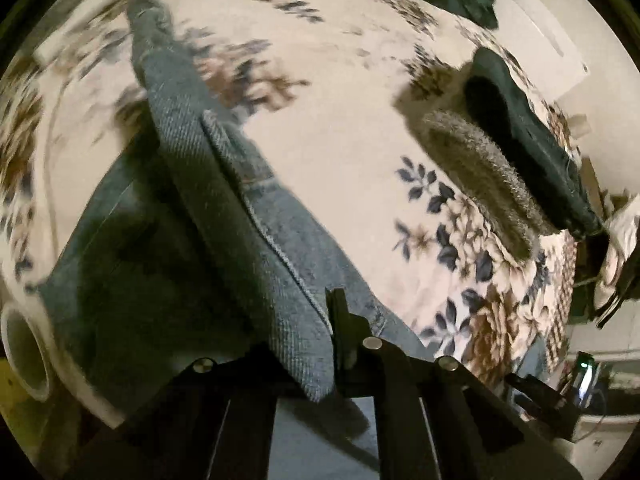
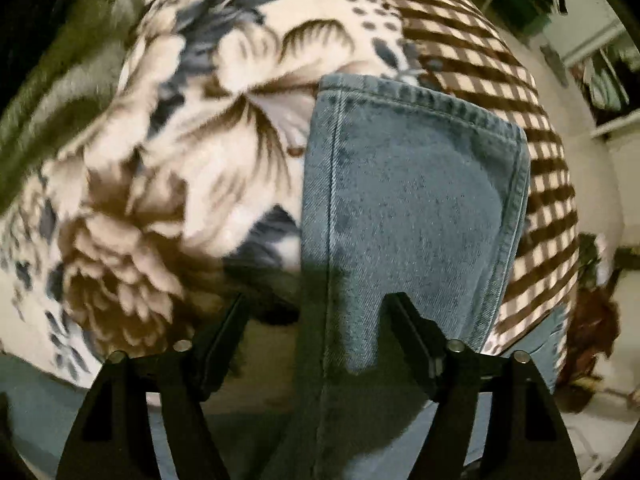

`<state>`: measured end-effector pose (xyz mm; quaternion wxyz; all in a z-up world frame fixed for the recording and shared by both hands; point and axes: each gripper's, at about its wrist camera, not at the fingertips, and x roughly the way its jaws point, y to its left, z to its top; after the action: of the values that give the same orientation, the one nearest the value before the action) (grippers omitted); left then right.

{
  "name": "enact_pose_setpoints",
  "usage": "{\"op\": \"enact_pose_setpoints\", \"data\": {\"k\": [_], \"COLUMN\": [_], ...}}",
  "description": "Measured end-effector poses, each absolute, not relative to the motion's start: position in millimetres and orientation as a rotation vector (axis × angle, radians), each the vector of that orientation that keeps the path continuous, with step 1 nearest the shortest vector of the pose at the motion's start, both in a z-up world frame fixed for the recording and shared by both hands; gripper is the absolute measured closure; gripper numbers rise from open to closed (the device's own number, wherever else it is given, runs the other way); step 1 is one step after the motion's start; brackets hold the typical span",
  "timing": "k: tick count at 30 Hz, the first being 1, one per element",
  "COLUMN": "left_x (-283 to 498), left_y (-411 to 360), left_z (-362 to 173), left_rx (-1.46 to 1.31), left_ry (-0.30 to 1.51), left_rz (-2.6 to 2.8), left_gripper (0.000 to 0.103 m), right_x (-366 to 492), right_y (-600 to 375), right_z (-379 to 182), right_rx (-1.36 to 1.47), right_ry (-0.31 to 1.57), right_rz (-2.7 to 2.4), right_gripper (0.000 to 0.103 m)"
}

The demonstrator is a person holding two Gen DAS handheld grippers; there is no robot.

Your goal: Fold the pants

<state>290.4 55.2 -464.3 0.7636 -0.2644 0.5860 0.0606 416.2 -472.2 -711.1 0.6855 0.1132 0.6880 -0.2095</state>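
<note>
Black gripper fingers filled the bottom of both views, each pair with denim between them. On the left wrist view, the left gripper (image 1: 316,332) had its jaws drawn close together, pinching a thick fold of the blue jeans (image 1: 224,200); only the right-hand finger (image 1: 340,328) showed clearly, while the other was hidden behind the cloth. From that grip the jeans ran away up and to the left across a floral blanket (image 1: 360,152), a stitched seam running along the leg, with a wider spread of denim lying in shadow to the left. A fuzzy grey garment (image 1: 480,176) and a dark garment (image 1: 520,128) lay side by side, touching, well apart from the jeans on the right side of the blanket. A white tube end (image 1: 24,352) showed at the left edge. On the right wrist view, the right gripper (image 2: 316,304) stood with its jaws spread wide, and a hemmed end of the jeans (image 2: 408,200) passed up between them, lying against the right finger (image 2: 408,320); whether the cloth was actually pinched I could not tell. That hemmed end reached onto the blanket (image 2: 160,160), where the floral print met a brown checked border (image 2: 520,160).
</note>
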Motion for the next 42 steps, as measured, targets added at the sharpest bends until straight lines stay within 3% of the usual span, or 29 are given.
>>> {"op": "enact_pose_setpoints", "data": {"k": [1,3,7,15,21,23,24,25,26,28,30,33,36,42], "left_x": [277,249,203,149,140,141,140,138,137,134,136,144,157,175], "left_y": [60,69,82,97,87,83,78,74,69,49,24,-33,-107,-219], "left_z": [-462,-460,-466,-522,-526,-523,-519,-514,-509,-492,-479,-465,-469,-507], "left_rx": [-0.596,-0.620,-0.669,-0.800,-0.769,-0.741,-0.721,-0.705,-0.678,-0.593,-0.517,-0.341,-0.139,0.112], "left_ry": [1.277,1.275,1.266,1.282,1.306,1.343,1.361,1.365,1.366,1.367,1.363,1.343,1.341,1.387], "left_rz": [0.146,0.171,0.217,0.313,0.326,0.343,0.345,0.341,0.339,0.300,0.241,0.116,-0.052,-0.228], "left_gripper": [0.098,0.098,0.098,0.098,0.094,0.079,0.076,0.072,0.063,0.059,0.057,0.037,0.027,0.026], "right_x": [415,405,366,237,151,134,126,115,108,91,80,66,60,67], "right_y": [-469,-466,-475,-522,-554,-560,-563,-566,-568,-576,-584,-606,-632,-674], "right_z": [-709,-702,-677,-630,-658,-678,-686,-695,-697,-692,-685,-682,-692,-728], "right_rx": [0.202,0.210,0.237,0.545,0.715,0.798,0.842,0.915,0.953,1.009,1.031,1.071,1.133,1.305], "right_ry": [1.533,1.500,1.450,1.294,1.314,1.362,1.376,1.376,1.364,1.292,1.234,1.158,1.121,1.055], "right_rz": [-0.492,-0.483,-0.500,-0.612,-0.731,-0.705,-0.692,-0.672,-0.668,-0.689,-0.711,-0.769,-0.822,-0.831], "right_gripper": [0.072,0.085,0.093,0.096,0.096,0.094,0.092,0.083,0.067,0.059,0.059,0.059,0.059,0.059]}}
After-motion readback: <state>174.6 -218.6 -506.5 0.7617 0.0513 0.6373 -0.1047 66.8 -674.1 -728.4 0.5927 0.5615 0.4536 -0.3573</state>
